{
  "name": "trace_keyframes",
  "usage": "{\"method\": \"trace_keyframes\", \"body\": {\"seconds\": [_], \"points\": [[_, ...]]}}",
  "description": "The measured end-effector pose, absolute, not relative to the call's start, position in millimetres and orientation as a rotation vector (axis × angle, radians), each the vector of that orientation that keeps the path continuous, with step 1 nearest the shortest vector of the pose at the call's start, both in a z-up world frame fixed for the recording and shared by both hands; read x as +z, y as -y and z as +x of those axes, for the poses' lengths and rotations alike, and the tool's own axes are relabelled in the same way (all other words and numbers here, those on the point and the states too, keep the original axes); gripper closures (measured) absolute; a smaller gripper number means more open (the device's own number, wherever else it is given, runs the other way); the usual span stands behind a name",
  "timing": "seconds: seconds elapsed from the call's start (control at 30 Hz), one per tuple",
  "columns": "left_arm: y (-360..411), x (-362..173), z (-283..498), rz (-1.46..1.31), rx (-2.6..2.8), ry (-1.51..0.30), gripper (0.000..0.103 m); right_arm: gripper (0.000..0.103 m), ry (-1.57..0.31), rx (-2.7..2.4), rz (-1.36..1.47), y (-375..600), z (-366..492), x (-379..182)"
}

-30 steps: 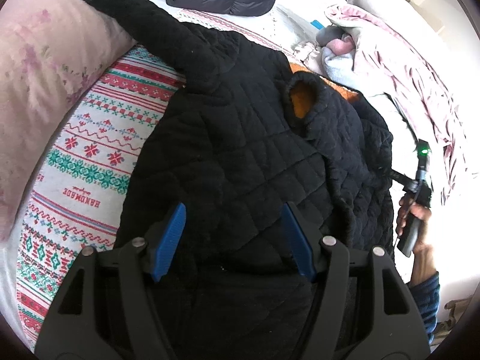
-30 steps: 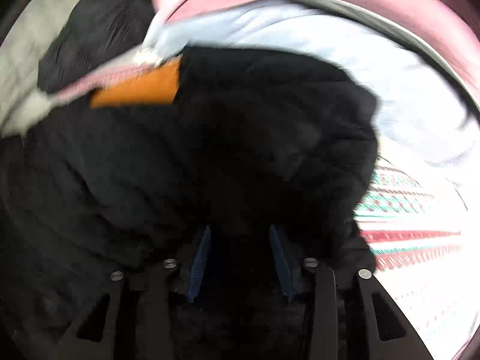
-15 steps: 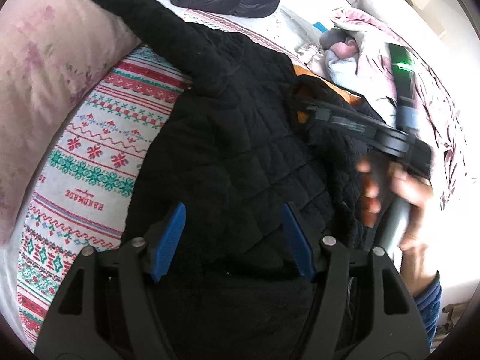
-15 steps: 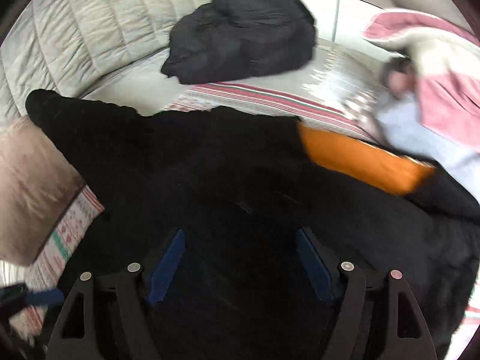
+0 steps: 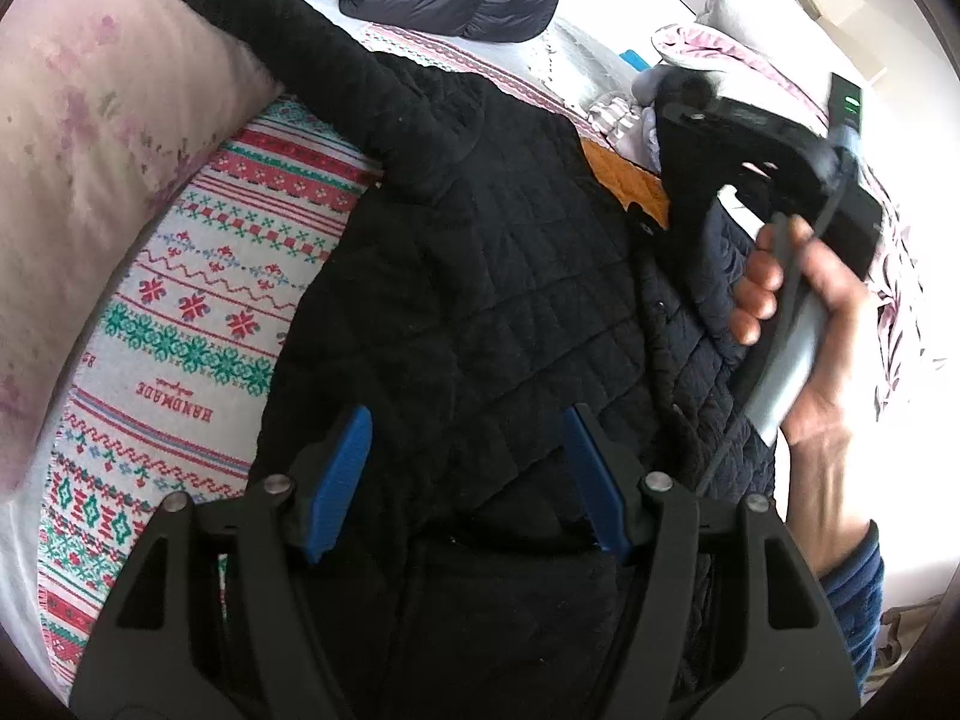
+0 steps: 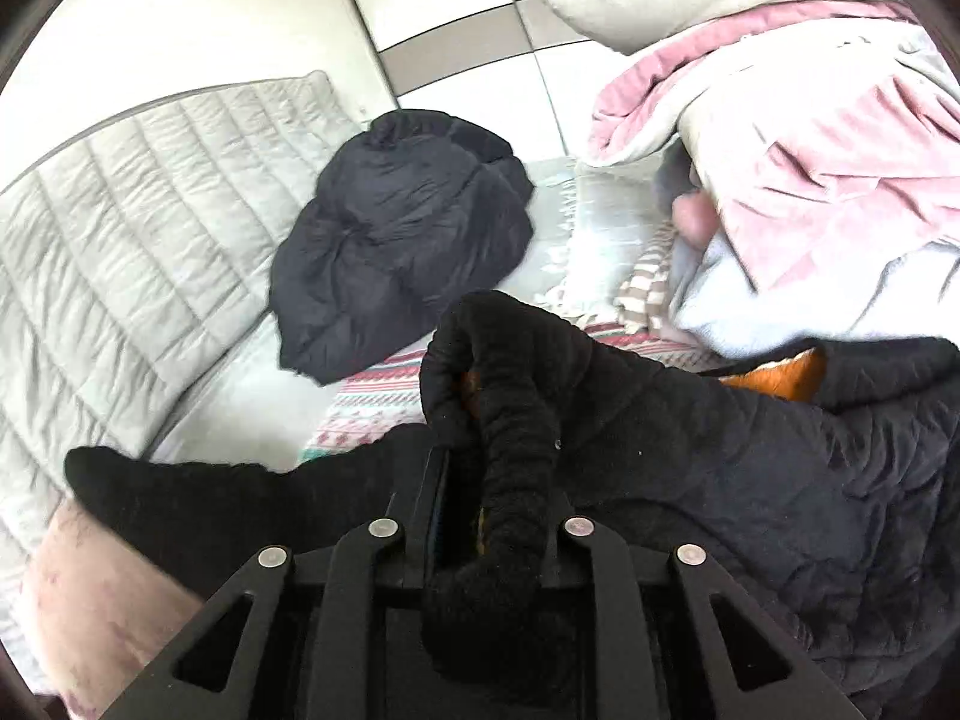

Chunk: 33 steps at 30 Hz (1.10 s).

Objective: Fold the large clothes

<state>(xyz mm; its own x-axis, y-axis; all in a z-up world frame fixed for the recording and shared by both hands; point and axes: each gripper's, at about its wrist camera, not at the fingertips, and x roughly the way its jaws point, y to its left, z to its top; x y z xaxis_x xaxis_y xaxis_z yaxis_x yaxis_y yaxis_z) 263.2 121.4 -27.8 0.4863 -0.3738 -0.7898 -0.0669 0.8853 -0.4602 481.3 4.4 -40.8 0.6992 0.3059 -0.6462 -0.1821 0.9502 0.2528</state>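
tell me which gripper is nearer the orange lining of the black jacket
Right. The right gripper is closing on a jacket fold showing orange lining; the left gripper hangs open over the black jacket's lower part.

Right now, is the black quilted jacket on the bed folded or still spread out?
Partly folded. The black quilted jacket has one front panel turned back, showing orange lining; its far sleeve lies stretched out, and the right gripper is closing on a bunched edge.

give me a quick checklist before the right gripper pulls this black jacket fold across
1. right gripper has fabric: ok, jaws closing on a bunched edge of the black quilted jacket.
2. left gripper pinning the hem: not ok, pads apart over the jacket.
3. far sleeve flat: not ok, draped over the pink pillow.
4. orange lining tucked in: not ok, showing.
5. puffer jacket out of the way: ok.
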Motion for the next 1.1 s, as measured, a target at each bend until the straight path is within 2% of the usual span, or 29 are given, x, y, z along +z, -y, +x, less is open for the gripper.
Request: {"method": "trace_keyframes", "body": {"seconds": [0.07,0.13,0.17,0.23,0.27,0.3,0.5,0.7,0.73,0.8,0.87,0.9,0.93,0.97,1.1], "points": [[-121,-29,264,-0.468,-0.190,-1.058,0.036,0.074,-0.849,0.287,0.079,-14,484,-58],[-122,-29,264,-0.471,-0.187,-1.058,0.036,0.065,-0.953,0.296,-0.010,-30,484,-90],[-123,-29,265,-0.472,-0.184,-1.058,0.036,0.058,-0.971,0.292,-0.051,-40,480,-110],[-124,-30,266,-0.474,-0.182,-1.060,0.036,0.044,-0.875,0.290,-0.139,-56,461,-111],[-124,-30,266,-0.475,-0.183,-1.061,0.036,0.030,-0.877,0.322,-0.161,-63,457,-109],[-124,-30,266,-0.476,-0.184,-1.062,0.036,0.024,-0.890,0.350,-0.166,-63,455,-100],[-125,-29,266,-0.474,-0.192,-1.061,0.036,0.023,-0.818,0.477,-0.030,-21,433,-38],[-126,-27,262,-0.483,-0.200,-1.056,0.036,0.025,-0.827,0.256,0.019,118,417,-22],[-125,-26,262,-0.481,-0.202,-1.053,0.036,0.027,-0.826,0.196,0.053,150,413,-25],[-123,-26,261,-0.476,-0.206,-1.053,0.036,0.041,-0.836,0.109,0.116,203,405,-30],[-119,-26,261,-0.468,-0.207,-1.059,0.036,0.042,-0.867,0.043,0.168,241,403,-52],[-117,-27,262,-0.463,-0.206,-1.062,0.036,0.047,-0.918,0.030,0.169,253,405,-75],[-116,-29,262,-0.457,-0.204,-1.066,0.036,0.048,-0.976,0.037,0.144,258,407,-96],[-114,-30,262,-0.453,-0.202,-1.069,0.036,0.048,-0.920,0.067,0.084,256,401,-110],[-117,-33,261,-0.470,-0.186,-1.078,0.036,0.048,-0.935,-0.010,0.107,250,408,-106]]}}
